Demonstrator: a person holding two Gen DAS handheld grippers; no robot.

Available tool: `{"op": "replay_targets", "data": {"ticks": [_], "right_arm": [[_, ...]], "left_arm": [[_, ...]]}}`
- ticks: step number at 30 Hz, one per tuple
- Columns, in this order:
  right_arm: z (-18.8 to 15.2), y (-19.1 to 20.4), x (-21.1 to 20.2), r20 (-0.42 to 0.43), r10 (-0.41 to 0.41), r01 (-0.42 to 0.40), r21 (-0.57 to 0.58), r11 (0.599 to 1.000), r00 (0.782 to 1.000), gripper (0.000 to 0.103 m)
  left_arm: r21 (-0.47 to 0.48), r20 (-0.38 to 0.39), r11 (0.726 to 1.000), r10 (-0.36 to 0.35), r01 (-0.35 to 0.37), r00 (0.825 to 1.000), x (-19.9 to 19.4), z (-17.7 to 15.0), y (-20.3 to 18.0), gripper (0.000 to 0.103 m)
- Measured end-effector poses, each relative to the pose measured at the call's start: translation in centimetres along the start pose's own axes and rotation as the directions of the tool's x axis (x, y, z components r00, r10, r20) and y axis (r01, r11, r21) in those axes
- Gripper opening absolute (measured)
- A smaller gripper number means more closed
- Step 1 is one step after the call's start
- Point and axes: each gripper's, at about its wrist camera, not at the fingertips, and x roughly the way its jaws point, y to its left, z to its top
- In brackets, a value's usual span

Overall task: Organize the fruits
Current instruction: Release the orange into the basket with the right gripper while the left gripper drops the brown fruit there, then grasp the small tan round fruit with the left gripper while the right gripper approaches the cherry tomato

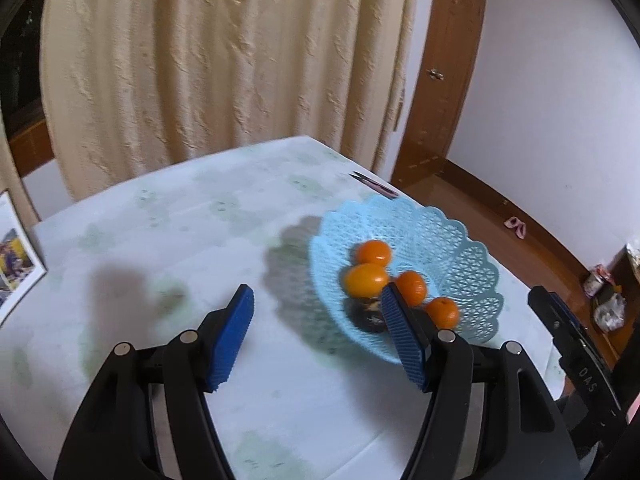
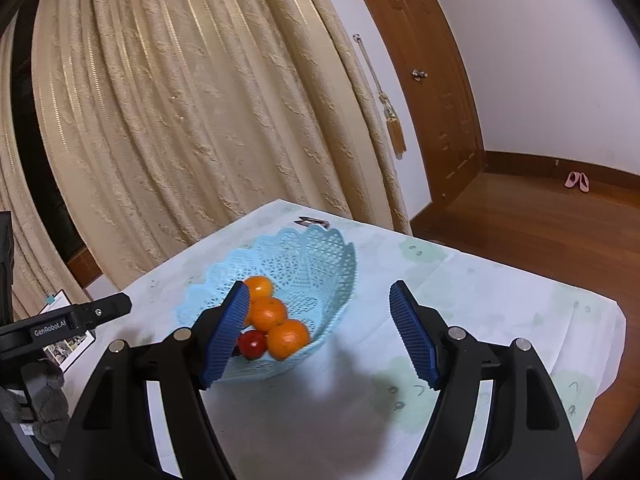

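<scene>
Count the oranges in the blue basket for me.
4, all inside the blue basket: one at the back, one front-left, one in the middle, one nearest the right rim. A dark fruit sits beside them; more could be hidden.

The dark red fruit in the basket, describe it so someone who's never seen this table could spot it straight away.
On the table covered with a pale cloth stands a light blue lattice basket. In it, at the near side of the pile, lies the dark red fruit, touching the oranges. It is the only fruit there that is not orange.
</scene>
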Motion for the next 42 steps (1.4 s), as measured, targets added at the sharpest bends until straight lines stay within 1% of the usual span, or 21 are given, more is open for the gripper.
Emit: {"op": "replay_targets", "data": {"ticks": [1,2,4,12,18,23,27,34,42], "right_arm": [[0.0,0.3,-0.2,0.004,0.002,-0.002,-0.006,1.000,1.000,0.076],[-0.1,0.8,-0.3,0.009,0.008,-0.008,-0.015,1.000,1.000,0.079],[-0.1,1.6,-0.7,0.017,0.019,-0.019,-0.030,0.999,1.000,0.084],[-0.9,4.7,-1.3,0.009,0.062,-0.061,-0.086,0.994,0.998,0.084],[-1.6,7.0,-1.4,-0.016,0.098,-0.099,-0.116,0.988,0.995,0.084],[-2.3,8.7,-1.3,-0.042,0.121,-0.126,-0.144,0.981,0.992,0.084],[-3.0,10.1,-1.1,-0.068,0.141,-0.150,-0.166,0.975,0.988,0.084],[-4.5,12.2,-0.5,-0.130,0.168,-0.192,-0.203,0.960,0.977,0.084],[-6.3,15.0,0.3,-0.211,0.200,-0.253,-0.261,0.932,0.957,0.084]], "left_arm": [[-0.004,0.006,1.000,0.006,-0.006,1.000,-0.5,-0.1,0.5,0.066],[-0.009,0.010,1.000,0.011,-0.011,1.000,-0.9,-0.1,0.9,0.068],[-0.027,0.021,0.999,0.028,-0.027,0.999,-1.9,-0.2,2.2,0.069],[-0.098,0.046,0.991,0.095,-0.091,0.994,-5.6,-1.1,7.4,0.070],[-0.142,0.037,0.980,0.145,-0.138,0.989,-7.1,-2.2,10.9,0.070],[-0.173,0.024,0.971,0.169,-0.162,0.985,-8.1,-3.4,13.2,0.070],[-0.190,0.004,0.964,0.193,-0.188,0.981,-8.8,-4.9,14.9,0.070],[-0.234,-0.054,0.942,0.235,-0.241,0.970,-9.6,-8.1,18.0,0.070],[-0.222,-0.127,0.938,0.243,-0.266,0.962,-9.1,-12.0,19.0,0.070]]}}
